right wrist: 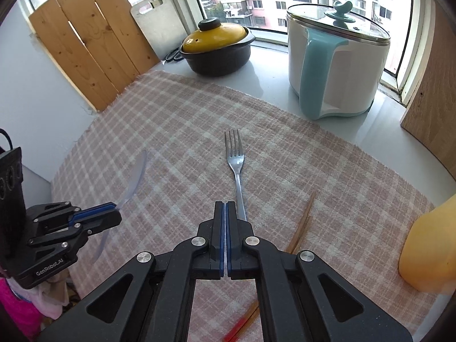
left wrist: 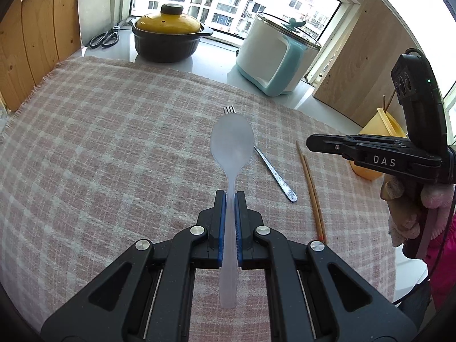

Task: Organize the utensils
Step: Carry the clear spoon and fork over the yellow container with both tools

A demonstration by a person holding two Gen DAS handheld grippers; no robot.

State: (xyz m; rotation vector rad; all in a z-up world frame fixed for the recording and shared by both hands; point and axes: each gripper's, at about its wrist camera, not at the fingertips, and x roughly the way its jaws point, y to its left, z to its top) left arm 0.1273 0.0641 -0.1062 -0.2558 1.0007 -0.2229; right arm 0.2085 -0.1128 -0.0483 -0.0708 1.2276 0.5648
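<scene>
One spoon (left wrist: 232,142) clamped in left gripper (left wrist: 230,196); one fork (right wrist: 236,159), two chopsticks (left wrist: 312,193); right gripper (right wrist: 225,208) closed empty

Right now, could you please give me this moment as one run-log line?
left gripper: shut on translucent spoon | right gripper: shut, empty, above fork | fork, chopsticks: on checked cloth

We see bright daylight pouring in through the window (left wrist: 233,5) behind the yellow-lidded pot (left wrist: 168,35), overexposed white at its right end. Shadows beneath that pot are soft. Both fisheye views bend straight lines towards dark, vignetted corners. Everything near the pot stays sharp.
</scene>
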